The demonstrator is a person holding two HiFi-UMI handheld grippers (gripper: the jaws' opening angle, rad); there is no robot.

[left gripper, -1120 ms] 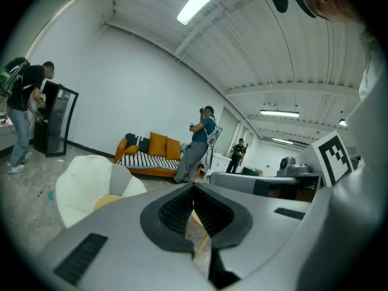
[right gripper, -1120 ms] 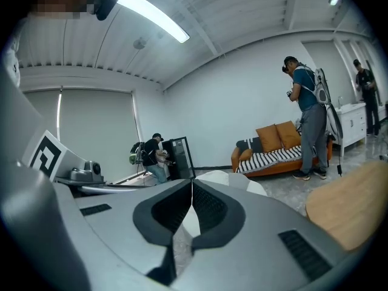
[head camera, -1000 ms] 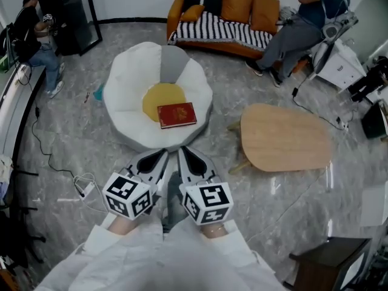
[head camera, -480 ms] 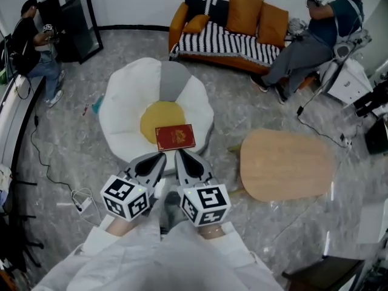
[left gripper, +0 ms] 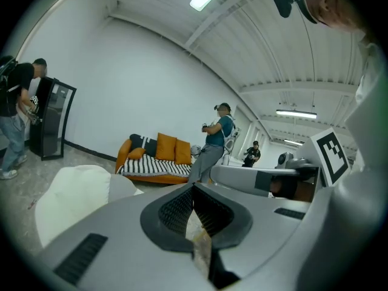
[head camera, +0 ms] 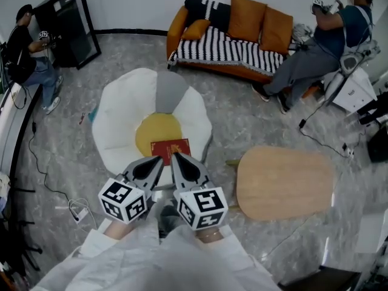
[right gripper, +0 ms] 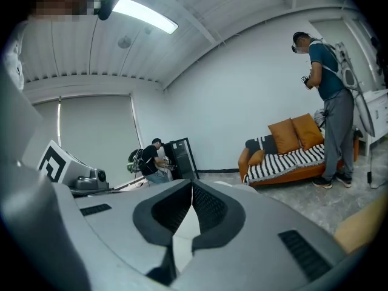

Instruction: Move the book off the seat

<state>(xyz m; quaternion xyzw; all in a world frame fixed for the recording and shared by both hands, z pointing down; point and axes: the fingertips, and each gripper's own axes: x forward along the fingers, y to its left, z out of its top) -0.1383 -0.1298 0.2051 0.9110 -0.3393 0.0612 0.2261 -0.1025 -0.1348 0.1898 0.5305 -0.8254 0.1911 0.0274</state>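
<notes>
A red book point(head camera: 170, 148) lies flat on the yellow centre of the white round seat point(head camera: 115, 123) in the head view, its near edge hidden behind my grippers. My left gripper point(head camera: 153, 163) and right gripper point(head camera: 177, 161) are side by side just in front of the book and above the seat's near rim. Both are shut with nothing between the jaws. In the left gripper view my left gripper point(left gripper: 194, 194) points level across the room, the white seat point(left gripper: 73, 190) low at the left. In the right gripper view my right gripper point(right gripper: 193, 194) also looks out level.
A light wooden low table point(head camera: 285, 182) stands to the right of the seat. An orange sofa point(head camera: 230, 32) with striped throw is at the back. One person point(head camera: 315, 41) stands at the far right, another point(head camera: 27, 47) by a black cabinet point(head camera: 63, 26) at the far left. Cables point(head camera: 36, 156) trail on the floor.
I have come closer to the seat: the book and seat have slid toward my grippers, which now overlap the book's near edge. Both grippers stay shut.
</notes>
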